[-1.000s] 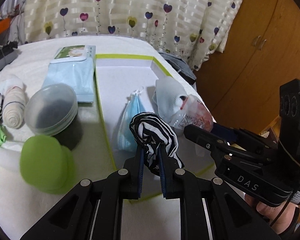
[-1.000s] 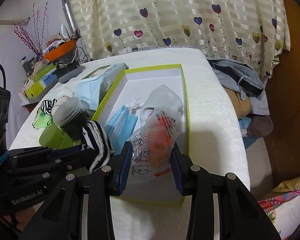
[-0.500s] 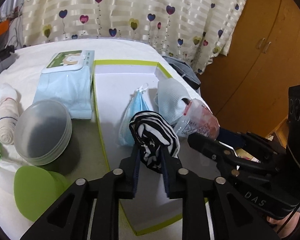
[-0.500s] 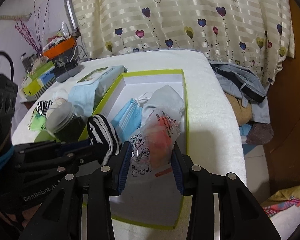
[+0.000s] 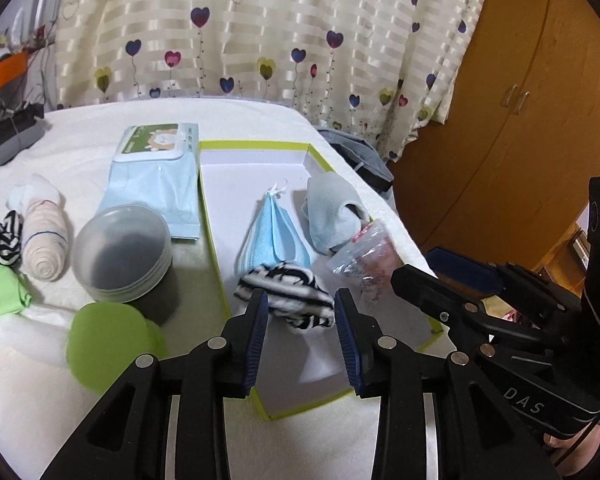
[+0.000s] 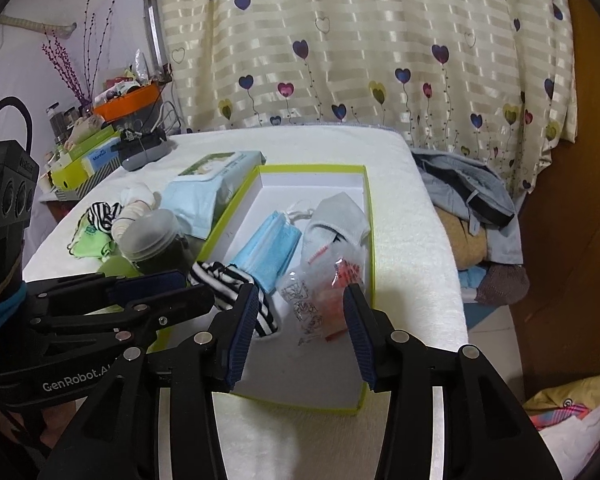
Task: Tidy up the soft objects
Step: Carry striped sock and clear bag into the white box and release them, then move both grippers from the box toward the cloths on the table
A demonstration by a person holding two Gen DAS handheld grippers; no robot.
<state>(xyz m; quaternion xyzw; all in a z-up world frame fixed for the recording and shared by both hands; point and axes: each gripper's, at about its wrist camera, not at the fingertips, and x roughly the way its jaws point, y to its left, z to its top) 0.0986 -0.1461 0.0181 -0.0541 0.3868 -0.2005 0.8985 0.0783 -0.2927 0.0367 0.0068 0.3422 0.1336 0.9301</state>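
Observation:
A white box with a green rim (image 5: 216, 240) (image 6: 366, 216) lies on the white table. In it lie a black-and-white striped sock (image 5: 288, 292) (image 6: 228, 280), blue face masks (image 5: 274, 236) (image 6: 268, 252), a pale grey sock (image 5: 332, 212) (image 6: 340, 216) and a clear plastic bag with red print (image 5: 364, 264) (image 6: 324, 292). My left gripper (image 5: 301, 322) is open just behind the striped sock, apart from it. My right gripper (image 6: 298, 320) is open around the near end of the plastic bag, which rests in the box.
Left of the box are a wipes pack (image 5: 156, 176), a clear lidded tub (image 5: 122, 252), a green round lid (image 5: 108, 348), a rolled cream sock (image 5: 44, 240), another striped sock (image 5: 0, 236) and a green cloth (image 5: 0, 296). Clothes (image 6: 468, 196) hang off the table's right edge.
Both grippers opened. The striped sock dropped from my left gripper into the box, and the plastic bag dropped from my right gripper into the box. Both grippers pulled back slightly.

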